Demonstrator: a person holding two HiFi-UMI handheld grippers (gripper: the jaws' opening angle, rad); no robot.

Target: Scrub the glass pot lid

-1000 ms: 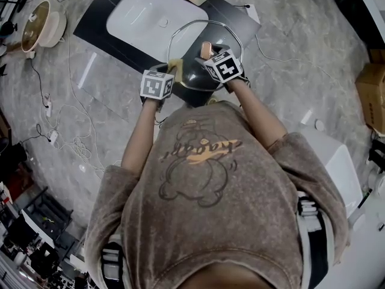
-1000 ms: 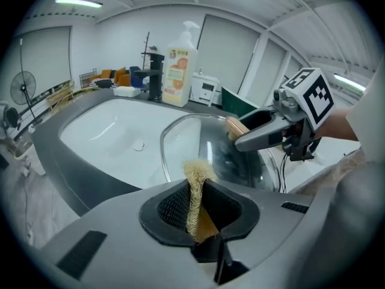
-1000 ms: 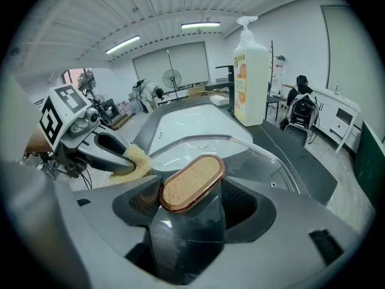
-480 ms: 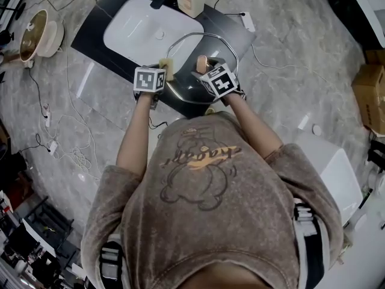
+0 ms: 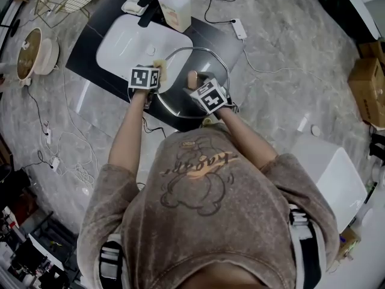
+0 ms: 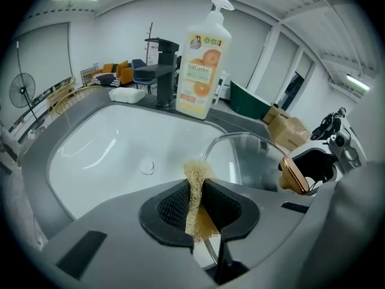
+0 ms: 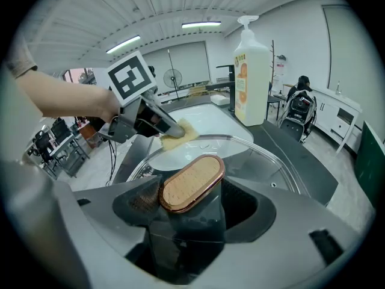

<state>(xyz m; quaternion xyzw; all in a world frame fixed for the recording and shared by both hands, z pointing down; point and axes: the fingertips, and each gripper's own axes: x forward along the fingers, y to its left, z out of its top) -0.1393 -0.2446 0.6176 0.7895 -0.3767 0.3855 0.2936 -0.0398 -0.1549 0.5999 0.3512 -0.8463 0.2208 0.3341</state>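
Two tools engaged. Left hand-held gripper (image 6: pixel 195 205) pinches a yellow sponge (image 6: pixel 196 178). Right hand-held gripper (image 7: pixel 187 205), jaws wide, clasps the knob (image 7: pixel 191 182) of the glass pot lid (image 5: pixel 207 62), over the desk (image 5: pixel 224 24) beside the sink (image 5: pixel 117 38). Sponge has moved up the rim, away from the person: scrubbing likely underway.

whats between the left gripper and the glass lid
A yellow sponge, pinched by the left gripper, sits against the glass lid at its far edge; the right gripper view shows it.
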